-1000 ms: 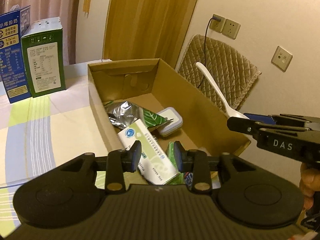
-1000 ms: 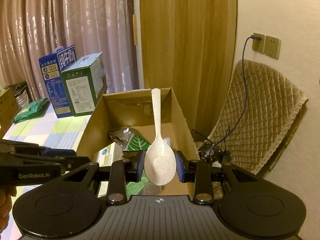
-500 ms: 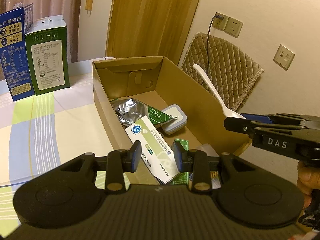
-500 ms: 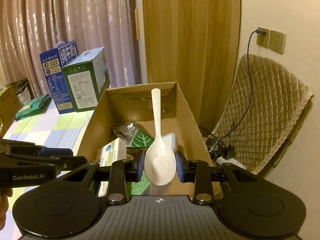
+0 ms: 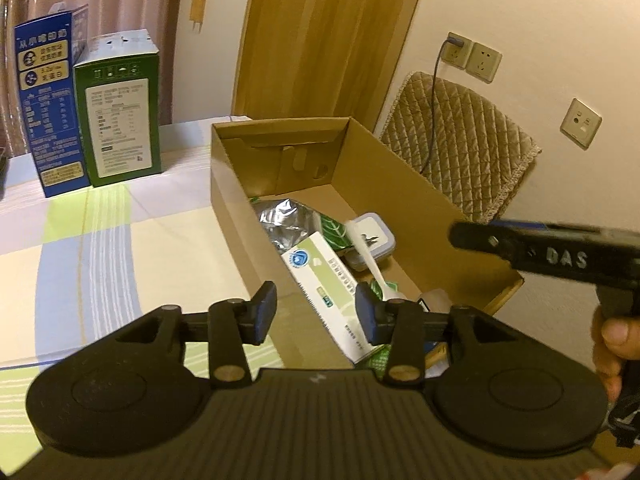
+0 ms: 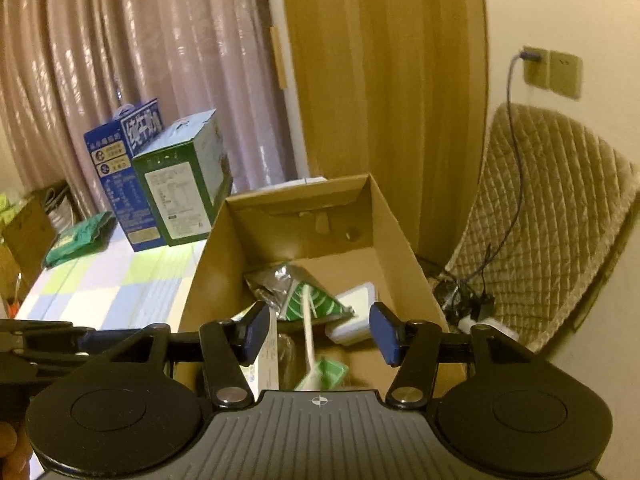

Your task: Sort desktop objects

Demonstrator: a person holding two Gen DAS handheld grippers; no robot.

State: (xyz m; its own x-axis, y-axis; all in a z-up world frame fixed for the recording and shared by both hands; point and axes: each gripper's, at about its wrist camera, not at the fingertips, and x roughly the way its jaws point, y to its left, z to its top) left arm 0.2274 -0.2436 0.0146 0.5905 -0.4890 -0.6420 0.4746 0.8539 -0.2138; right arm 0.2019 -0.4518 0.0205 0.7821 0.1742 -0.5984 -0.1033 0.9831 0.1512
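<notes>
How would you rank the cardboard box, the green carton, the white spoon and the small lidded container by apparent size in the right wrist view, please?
1. cardboard box
2. green carton
3. white spoon and small lidded container: too alike to rank.

Warm, yellowish indoor light fills both views, fairly dim. The foil packet glints. Fisheye bending curves the wall and curtain toward black corners. The right gripper is motion-blurred in the left view; the wall socket smears in the right.
</notes>
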